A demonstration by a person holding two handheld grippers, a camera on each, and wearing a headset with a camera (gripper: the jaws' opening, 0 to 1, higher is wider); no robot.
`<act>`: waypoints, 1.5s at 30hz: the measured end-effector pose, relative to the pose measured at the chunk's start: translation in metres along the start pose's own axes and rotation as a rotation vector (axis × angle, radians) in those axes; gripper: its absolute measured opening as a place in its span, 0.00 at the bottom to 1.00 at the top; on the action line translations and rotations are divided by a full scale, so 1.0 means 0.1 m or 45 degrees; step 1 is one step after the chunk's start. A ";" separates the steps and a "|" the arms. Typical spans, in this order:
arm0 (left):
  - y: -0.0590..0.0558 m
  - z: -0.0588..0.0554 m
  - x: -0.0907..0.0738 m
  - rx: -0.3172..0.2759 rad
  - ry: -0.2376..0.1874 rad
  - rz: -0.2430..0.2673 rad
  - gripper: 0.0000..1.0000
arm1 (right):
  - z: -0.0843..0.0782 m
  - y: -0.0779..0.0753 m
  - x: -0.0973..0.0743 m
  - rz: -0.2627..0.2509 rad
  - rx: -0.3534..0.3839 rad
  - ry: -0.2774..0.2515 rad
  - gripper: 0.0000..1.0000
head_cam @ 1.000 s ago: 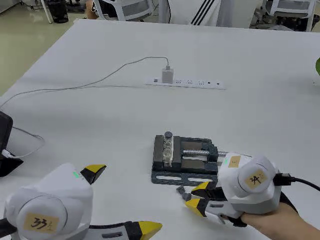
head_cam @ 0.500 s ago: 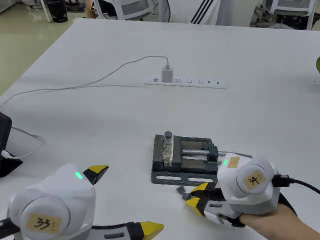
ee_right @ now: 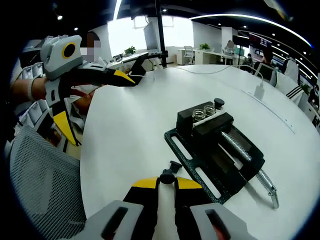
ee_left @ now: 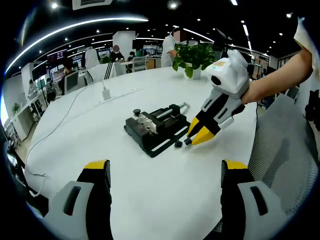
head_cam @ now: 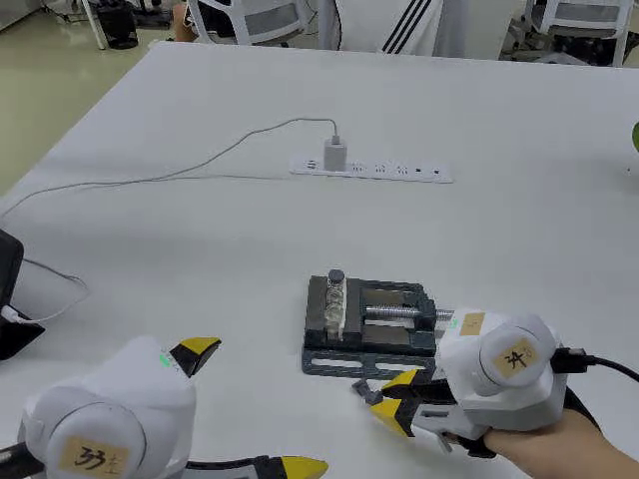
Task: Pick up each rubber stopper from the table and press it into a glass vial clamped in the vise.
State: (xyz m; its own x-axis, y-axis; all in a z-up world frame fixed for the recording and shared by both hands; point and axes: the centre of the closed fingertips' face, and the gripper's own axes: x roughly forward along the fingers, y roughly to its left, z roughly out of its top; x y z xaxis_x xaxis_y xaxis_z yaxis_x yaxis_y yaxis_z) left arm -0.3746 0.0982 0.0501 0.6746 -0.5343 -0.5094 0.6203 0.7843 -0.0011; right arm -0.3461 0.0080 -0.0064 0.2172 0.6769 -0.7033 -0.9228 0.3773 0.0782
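A dark vise (head_cam: 384, 334) sits on the white table (head_cam: 200, 239) and clamps several small glass vials (head_cam: 335, 304) in a row. The far vial carries a dark rubber stopper (head_cam: 336, 276). My right gripper (head_cam: 384, 399) rests just in front of the vise base, shut on a grey rubber stopper (ee_right: 166, 176). A second stopper (ee_right: 175, 165) lies on the table just past its tips. In the right gripper view the vise (ee_right: 222, 145) is ahead to the right. My left gripper (head_cam: 250, 407) hovers open and holds nothing, left of the vise (ee_left: 155, 125).
A white power strip (head_cam: 374, 170) with a plugged charger and a long cable (head_cam: 180, 170) lies farther back. A dark device (head_cam: 8, 299) sits at the left edge. Office chairs and a person stand beyond the far edge.
The head camera has tipped slightly, so everything sits a little lower in the picture. Both grippers keep their places relative to the vise.
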 end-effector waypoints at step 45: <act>-0.74 0.30 0.36 0.656 0.096 -0.498 0.10 | 0.37 0.55 -0.46 0.267 -0.435 0.188 0.07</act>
State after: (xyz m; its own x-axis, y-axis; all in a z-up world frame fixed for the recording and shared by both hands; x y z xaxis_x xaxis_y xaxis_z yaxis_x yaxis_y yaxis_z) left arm -0.3844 0.0113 0.0581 0.3415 -0.7115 -0.6141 0.9396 0.2747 0.2042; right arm -0.3947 0.0209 0.0558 -0.0115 0.6094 -0.7928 -0.9999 -0.0069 0.0092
